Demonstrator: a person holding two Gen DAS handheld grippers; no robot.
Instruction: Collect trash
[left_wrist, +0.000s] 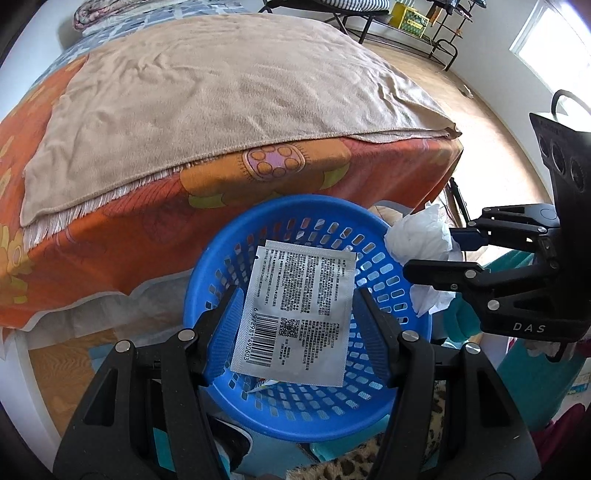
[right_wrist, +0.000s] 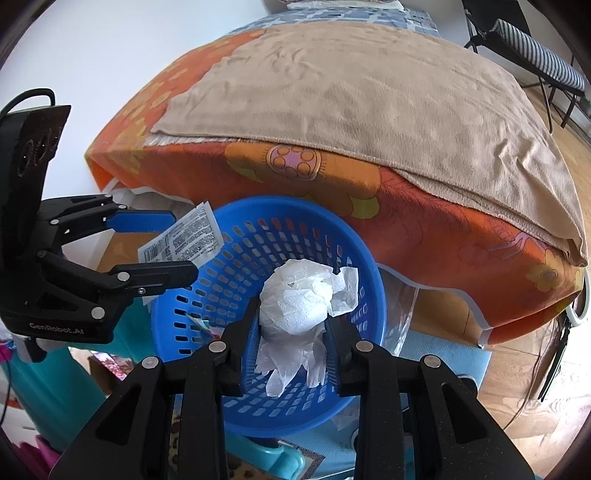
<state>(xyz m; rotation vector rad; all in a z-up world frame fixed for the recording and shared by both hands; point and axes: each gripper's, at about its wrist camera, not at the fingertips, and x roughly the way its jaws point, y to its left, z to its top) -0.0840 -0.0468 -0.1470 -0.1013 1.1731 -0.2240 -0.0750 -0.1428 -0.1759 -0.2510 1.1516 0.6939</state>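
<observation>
Risk hanging over blue basket (left_wrist: 306, 406): left gripper (left_wrist: 295, 325) fingers pinching silver packet (left_wrist: 299, 314), right gripper (right_wrist: 291, 332) clamping crumpled tissue (right_wrist: 295, 302); possibly drifting past rim on release.

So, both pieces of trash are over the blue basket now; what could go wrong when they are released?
1. The left hand-held gripper holds the flat silver sachet near the basket rim in the right wrist view; it may catch the rim or slide outside.
2. The crumpled white tissue in the right hand-held gripper has loose tails that might snag on the finger pads.
3. The two grippers are close together and could bump.
</observation>
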